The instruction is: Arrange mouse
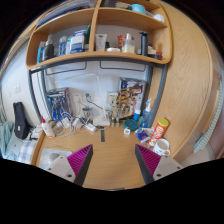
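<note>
Looking at the whole setup, a wooden desk (110,150) runs back to a wall under a loaded shelf unit (100,35), with clutter piled along the desk's back edge and both back corners. The gripper (113,160) hovers over the bare front middle, fingers spread apart and nothing between them. Honestly can't pick out the mouse anywhere; if it's here, it's probably lost in that back-edge clutter, so ahead of the fingers, not beside them. Its long axis is anyone's guess.

A cluttered wooden tabletop (108,150) is seen below a wall shelf (100,45) filled with bottles and boxes. An orange canister (160,127) and a white mug (162,146) are placed near its right edge.
</note>
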The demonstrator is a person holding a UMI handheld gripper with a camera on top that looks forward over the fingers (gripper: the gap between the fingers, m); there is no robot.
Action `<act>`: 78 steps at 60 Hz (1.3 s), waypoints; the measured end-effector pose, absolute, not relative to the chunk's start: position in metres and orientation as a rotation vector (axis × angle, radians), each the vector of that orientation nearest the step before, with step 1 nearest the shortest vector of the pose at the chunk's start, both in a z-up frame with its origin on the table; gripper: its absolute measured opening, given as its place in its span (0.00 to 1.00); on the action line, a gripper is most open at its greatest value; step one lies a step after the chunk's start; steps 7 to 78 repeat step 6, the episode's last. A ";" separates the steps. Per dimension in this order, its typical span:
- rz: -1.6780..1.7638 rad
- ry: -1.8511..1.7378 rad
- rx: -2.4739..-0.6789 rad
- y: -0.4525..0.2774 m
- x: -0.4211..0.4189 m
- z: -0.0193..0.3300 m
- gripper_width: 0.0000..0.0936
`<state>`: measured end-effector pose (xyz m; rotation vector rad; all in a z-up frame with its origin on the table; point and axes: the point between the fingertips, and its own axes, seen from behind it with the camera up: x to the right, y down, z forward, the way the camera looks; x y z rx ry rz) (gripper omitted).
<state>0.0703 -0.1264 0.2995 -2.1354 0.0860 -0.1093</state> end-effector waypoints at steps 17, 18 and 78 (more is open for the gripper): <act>-0.085 0.080 -2.148 -0.137 0.081 0.294 0.91; -0.085 0.080 -2.148 -0.137 0.081 0.294 0.91; -0.085 0.080 -2.148 -0.137 0.081 0.294 0.91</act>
